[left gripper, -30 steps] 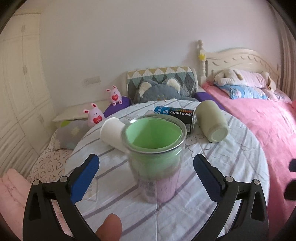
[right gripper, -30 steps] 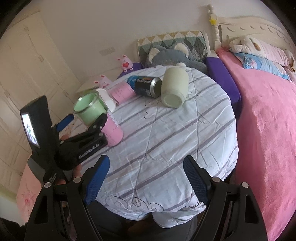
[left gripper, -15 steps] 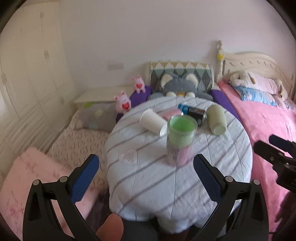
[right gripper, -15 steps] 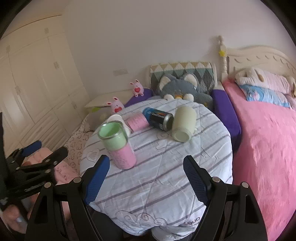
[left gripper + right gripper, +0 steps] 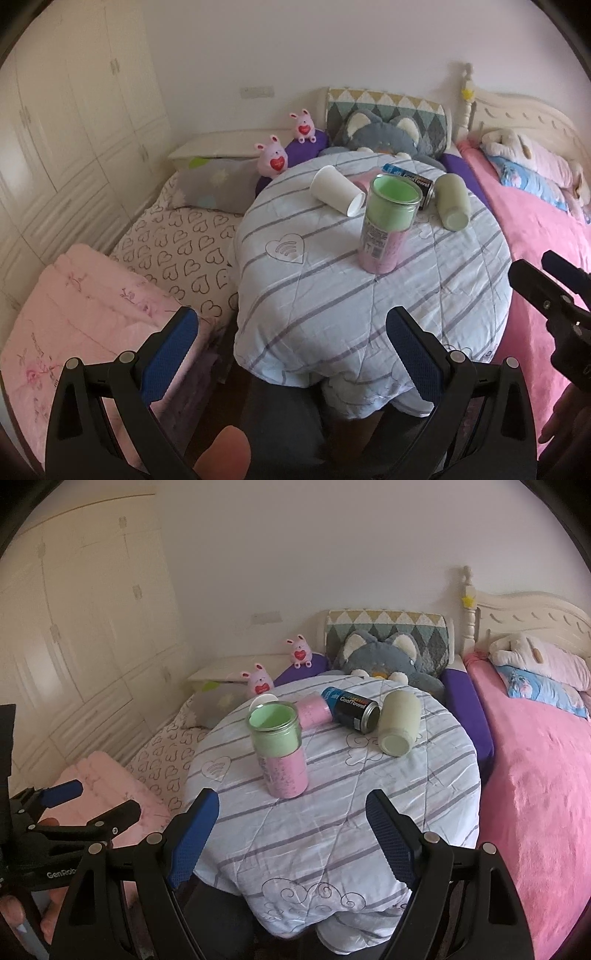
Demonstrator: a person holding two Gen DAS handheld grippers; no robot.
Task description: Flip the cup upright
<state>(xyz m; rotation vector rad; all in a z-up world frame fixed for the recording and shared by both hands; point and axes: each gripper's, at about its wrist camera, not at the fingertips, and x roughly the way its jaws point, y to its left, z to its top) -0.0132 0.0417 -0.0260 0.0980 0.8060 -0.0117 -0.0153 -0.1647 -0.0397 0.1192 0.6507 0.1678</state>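
Striped tablecloth (image 5: 369, 812), CoolTowel can (image 5: 351, 709) lying sideways, grey plush cat (image 5: 380, 657)

We see the green-and-pink cup (image 5: 388, 225) standing upright on the striped tabletop (image 5: 325, 295). Just behind it lie a white paper cup (image 5: 336, 189), a CoolTowel can (image 5: 413, 180) and a pale jar (image 5: 453, 206). Our left tongs (image 5: 291, 343) gape empty, well short of the cup.

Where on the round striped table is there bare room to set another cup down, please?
Free: the near half of the striped quilted tablecloth, in front of the upright green-and-pink cup. Crowded: the far side, around the white paper cup, black can and pale green jar.
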